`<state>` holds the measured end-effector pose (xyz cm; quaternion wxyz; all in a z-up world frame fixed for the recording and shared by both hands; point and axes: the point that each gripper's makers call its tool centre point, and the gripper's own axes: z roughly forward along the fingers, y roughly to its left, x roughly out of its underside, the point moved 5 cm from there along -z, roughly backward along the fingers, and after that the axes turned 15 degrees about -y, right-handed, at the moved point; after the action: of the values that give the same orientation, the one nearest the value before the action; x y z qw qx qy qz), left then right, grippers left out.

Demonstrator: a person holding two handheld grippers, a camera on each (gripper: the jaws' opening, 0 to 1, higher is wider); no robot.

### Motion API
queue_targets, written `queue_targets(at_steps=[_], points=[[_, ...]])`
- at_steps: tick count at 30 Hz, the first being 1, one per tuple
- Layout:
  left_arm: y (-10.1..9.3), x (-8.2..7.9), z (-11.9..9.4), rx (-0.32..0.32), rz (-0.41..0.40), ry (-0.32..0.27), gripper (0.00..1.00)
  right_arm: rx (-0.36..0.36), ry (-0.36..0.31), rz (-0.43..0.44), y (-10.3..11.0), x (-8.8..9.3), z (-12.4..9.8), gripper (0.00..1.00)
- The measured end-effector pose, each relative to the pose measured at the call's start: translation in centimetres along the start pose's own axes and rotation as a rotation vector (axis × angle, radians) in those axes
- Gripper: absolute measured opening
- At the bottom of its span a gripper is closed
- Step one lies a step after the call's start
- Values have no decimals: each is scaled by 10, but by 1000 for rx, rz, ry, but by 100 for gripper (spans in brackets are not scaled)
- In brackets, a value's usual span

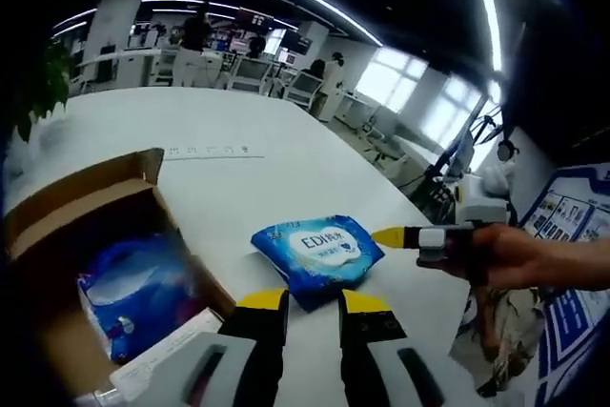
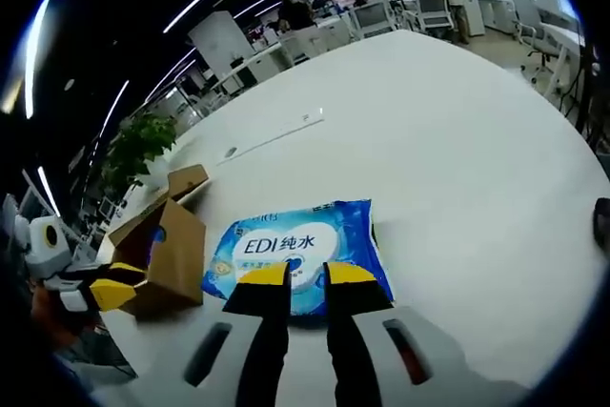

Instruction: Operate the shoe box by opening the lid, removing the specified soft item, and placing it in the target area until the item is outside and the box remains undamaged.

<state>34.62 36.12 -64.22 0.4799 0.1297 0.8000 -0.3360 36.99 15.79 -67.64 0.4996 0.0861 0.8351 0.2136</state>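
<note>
open brown cardboard shoe box [image 1: 91, 235] sits beside the blue soft wipes pack [image 1: 317, 253] on the white bench [image 1: 248, 178]; both grippers' fingers slightly apart, empty.

Left gripper [image 1: 313, 300], right gripper [image 2: 306, 274]: jaws narrowly parted, empty.
</note>
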Motion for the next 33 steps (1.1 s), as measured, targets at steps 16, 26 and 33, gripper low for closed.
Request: queue_targets(at_steps=[16, 26, 33], points=[[59, -20, -73, -62, 36, -104, 21, -133, 25, -17, 89, 19, 28, 13], [108, -23, -131, -153, 44, -142, 21, -215, 19, -43, 138, 12, 45, 13], [130, -18, -165, -214, 33, -161, 21, -256, 39, -65, 162, 21, 53, 13]])
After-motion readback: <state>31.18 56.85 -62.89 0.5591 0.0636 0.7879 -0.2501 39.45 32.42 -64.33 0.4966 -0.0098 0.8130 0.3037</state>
